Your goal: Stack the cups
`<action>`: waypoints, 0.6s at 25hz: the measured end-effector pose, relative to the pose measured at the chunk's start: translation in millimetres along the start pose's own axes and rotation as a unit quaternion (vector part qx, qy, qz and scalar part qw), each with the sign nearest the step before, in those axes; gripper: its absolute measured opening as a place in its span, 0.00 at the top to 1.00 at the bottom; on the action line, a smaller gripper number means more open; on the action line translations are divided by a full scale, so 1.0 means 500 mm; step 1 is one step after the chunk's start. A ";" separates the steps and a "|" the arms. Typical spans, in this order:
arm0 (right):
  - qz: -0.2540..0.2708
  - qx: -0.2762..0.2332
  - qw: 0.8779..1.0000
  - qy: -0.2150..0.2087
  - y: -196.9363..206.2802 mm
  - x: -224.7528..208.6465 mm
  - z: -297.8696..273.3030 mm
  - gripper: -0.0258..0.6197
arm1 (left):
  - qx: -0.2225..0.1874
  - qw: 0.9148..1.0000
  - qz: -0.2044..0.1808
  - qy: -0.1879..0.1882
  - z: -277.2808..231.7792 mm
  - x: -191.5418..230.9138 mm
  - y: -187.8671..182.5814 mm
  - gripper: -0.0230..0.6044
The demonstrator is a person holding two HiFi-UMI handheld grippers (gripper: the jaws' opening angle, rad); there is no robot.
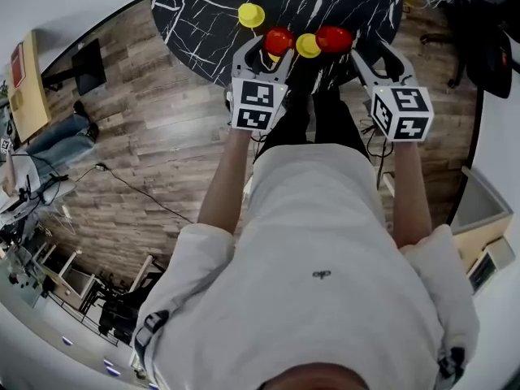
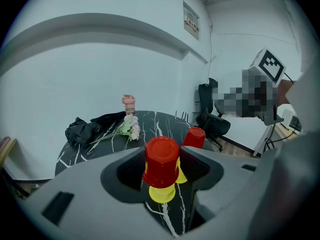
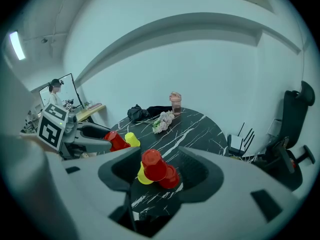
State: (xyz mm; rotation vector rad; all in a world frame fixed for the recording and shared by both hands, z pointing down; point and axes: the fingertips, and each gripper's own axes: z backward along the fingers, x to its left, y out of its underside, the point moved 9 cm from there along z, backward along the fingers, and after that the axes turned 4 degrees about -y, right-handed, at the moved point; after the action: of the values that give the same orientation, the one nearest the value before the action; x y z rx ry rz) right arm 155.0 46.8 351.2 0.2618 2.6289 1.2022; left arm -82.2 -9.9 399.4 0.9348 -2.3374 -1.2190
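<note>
A person seen from above stands at a round black marbled desk (image 1: 203,23) with a gripper in each hand. The left gripper (image 1: 271,51) is clamped on an upside-down red cup (image 2: 161,161), with its jaws set wide against the cup's sides, at the near edge of the desk. A yellow cup (image 1: 308,45) stands just beside it, and a second red cup (image 1: 334,38) sits beyond that. The right gripper (image 1: 375,58) has its jaws apart and holds nothing; the second red cup lies just ahead of its tips and may be two cups nested, though the wide-angle view leaves that unclear. A far yellow cup (image 1: 251,14) stands apart, further in on the desk. The main risk is crowding: three cups sit close together near the edge, so a red cup lowered off-centre could tip the yellow one or push it toward the wooden floor (image 1: 154,136). The smooth tapered cup could also slip from such a wide hold. The two grippers are near each other and might collide.
</note>
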 end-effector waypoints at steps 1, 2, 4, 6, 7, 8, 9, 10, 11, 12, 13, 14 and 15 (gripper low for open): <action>0.000 0.001 1.000 0.000 0.000 -0.002 0.000 0.59 | 0.001 1.000 0.000 0.003 -0.003 -0.005 0.000 0.62; -0.001 0.002 1.000 0.000 0.001 -0.003 0.000 0.59 | 0.002 1.000 0.000 0.007 -0.006 -0.009 0.000 0.62; -0.005 0.006 1.000 0.001 0.003 -0.007 -0.002 0.59 | 0.006 1.000 -0.001 0.015 -0.012 -0.015 0.003 0.62; -0.008 0.008 1.000 0.002 0.004 -0.011 -0.004 0.59 | 0.010 1.000 -0.006 0.021 -0.020 -0.020 0.009 0.62; -0.008 0.009 1.000 0.002 0.005 -0.013 -0.005 0.59 | 0.012 1.000 -0.008 0.024 -0.024 -0.023 0.012 0.62; -0.009 0.010 1.000 0.002 0.005 -0.014 -0.005 0.59 | 0.014 1.000 -0.009 0.026 -0.026 -0.026 0.013 0.62; -0.009 0.011 1.000 0.002 0.007 -0.015 -0.006 0.59 | 0.015 0.999 -0.010 0.028 -0.028 -0.028 0.014 0.62; -0.009 0.011 1.000 0.002 0.008 -0.015 -0.006 0.59 | 0.015 0.999 -0.011 0.030 -0.030 -0.031 0.015 0.62; -0.008 0.012 1.000 0.001 0.009 -0.016 -0.006 0.59 | 0.016 0.999 -0.012 0.031 -0.032 -0.034 0.016 0.62; -0.008 0.013 1.000 0.001 0.011 -0.016 -0.006 0.59 | 0.016 0.999 -0.013 0.032 -0.034 -0.036 0.017 0.62; -0.008 0.014 1.000 0.001 0.012 -0.017 -0.006 0.59 | 0.017 0.999 -0.014 0.033 -0.036 -0.038 0.018 0.62; -0.009 0.015 1.000 0.001 0.013 -0.018 -0.006 0.59 | 0.018 0.999 -0.016 0.034 -0.038 -0.041 0.019 0.62; -0.009 0.015 1.000 0.001 0.015 -0.019 -0.005 0.59 | 0.019 0.999 -0.017 0.035 -0.040 -0.043 0.020 0.62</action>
State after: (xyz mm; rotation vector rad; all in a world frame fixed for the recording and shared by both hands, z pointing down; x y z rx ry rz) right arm 163.8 47.1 359.8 0.2417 2.6476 1.1583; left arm -59.1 -2.7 419.3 1.0175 -2.3065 -1.1385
